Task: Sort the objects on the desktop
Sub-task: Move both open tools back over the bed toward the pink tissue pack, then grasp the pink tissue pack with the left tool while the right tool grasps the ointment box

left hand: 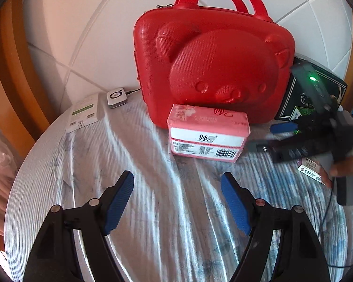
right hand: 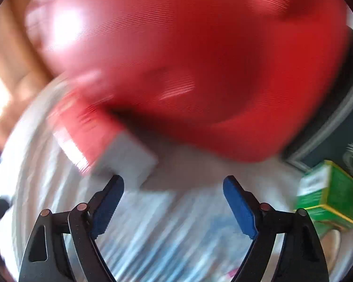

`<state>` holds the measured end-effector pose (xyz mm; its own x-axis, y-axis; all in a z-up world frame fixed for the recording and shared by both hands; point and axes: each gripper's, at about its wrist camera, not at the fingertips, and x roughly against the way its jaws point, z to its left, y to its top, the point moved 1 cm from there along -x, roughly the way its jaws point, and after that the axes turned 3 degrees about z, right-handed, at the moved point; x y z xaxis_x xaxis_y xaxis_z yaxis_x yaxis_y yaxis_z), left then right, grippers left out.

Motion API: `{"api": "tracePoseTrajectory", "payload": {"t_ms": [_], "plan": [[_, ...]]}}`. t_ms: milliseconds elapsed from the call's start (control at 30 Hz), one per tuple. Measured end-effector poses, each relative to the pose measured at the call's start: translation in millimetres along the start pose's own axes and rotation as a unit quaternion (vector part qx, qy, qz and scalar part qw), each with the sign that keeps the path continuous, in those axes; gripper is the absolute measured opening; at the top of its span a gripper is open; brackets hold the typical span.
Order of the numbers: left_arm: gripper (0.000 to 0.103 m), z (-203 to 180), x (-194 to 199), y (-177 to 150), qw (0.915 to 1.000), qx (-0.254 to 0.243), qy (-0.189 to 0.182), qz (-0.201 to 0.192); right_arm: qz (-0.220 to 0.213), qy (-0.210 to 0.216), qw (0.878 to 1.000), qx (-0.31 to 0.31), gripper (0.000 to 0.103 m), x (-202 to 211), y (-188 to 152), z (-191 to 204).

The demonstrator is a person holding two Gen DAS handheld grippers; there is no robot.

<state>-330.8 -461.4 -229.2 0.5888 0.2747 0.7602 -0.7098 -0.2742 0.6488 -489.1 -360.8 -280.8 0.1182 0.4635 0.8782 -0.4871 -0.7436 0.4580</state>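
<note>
Both sets of fingers are spread wide with nothing between them: the left gripper (left hand: 177, 202) hangs over bare cloth on the near part of the surface (left hand: 58, 164), and the right gripper (right hand: 174, 202) is just as empty, its view smeared with blur. Straight ahead of the left gripper lies the pink tissue pack (left hand: 208, 135), flat on the cloth and pressed up against the foot of the red bear-face case (left hand: 211, 70), which stands upright at the far side with its handles up. That case looks like the natural place to put things, though it is shut for now. Over on the far left, a flat white box (left hand: 83, 112) and a small white device (left hand: 116, 97) on a cable sit side by side near the edge. On the right, a dark box (left hand: 301, 98) leans behind the case, and a green carton (right hand: 329, 195) sits just right of the right gripper. My read: the sorting is barely begun, and the tissue pack is the likeliest first pick, being nearest and unobstructed.
</note>
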Motion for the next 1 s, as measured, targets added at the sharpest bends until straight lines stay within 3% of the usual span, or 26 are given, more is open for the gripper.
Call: {"api": "tracePoseTrajectory", "payload": {"t_ms": [100,300,400,467,567,667,800,867,967,1000], "plan": [[0.076,1.4,-2.9,3.4,0.9999,0.010,-0.005,0.001,-0.018,0.029,0.999,0.042,0.092,29.0,-27.1,22.6],[0.076,-8.2,-24.7,28.2,0.9946,0.093,-0.045,0.006,-0.046,0.009,0.998,-0.044,0.097,77.0,-58.5,-26.3],[0.076,-19.2,-31.4,40.4,0.9901,0.121,-0.070,0.005,-0.063,0.019,0.994,-0.085,0.097,102.8,-73.2,-48.9],[0.076,-30.2,-26.0,45.3,0.9936,0.083,-0.076,-0.004,-0.074,0.012,0.993,-0.092,0.097,122.0,-83.4,-59.6],[0.076,-44.7,-19.6,44.0,0.9965,-0.018,-0.082,-0.006,-0.081,-0.002,0.993,-0.089,0.100,143.3,-90.4,-76.2],[0.076,-49.2,-26.2,34.4,0.9898,-0.109,-0.088,0.024,-0.076,-0.011,0.992,-0.105,0.100,154.0,-105.0,-88.1],[0.076,-36.8,-34.8,20.8,0.9771,-0.170,-0.117,0.050,-0.075,-0.010,0.987,-0.143,0.100,156.1,-123.8,-88.1],[0.076,-28.5,-38.7,17.7,0.9668,-0.194,-0.153,0.064,-0.072,-0.003,0.984,-0.160,0.100,153.9,-131.7,-85.3],[0.076,-30.4,-42.0,15.7,0.9382,-0.274,-0.194,0.084,-0.063,-0.002,0.984,-0.167,0.100,150.4,-140.9,-75.3],[0.076,-32.7,-43.3,15.4,0.9247,-0.305,-0.208,0.094,-0.060,-0.002,0.984,-0.167,0.100,150.7,-143.6,-72.1]]}}
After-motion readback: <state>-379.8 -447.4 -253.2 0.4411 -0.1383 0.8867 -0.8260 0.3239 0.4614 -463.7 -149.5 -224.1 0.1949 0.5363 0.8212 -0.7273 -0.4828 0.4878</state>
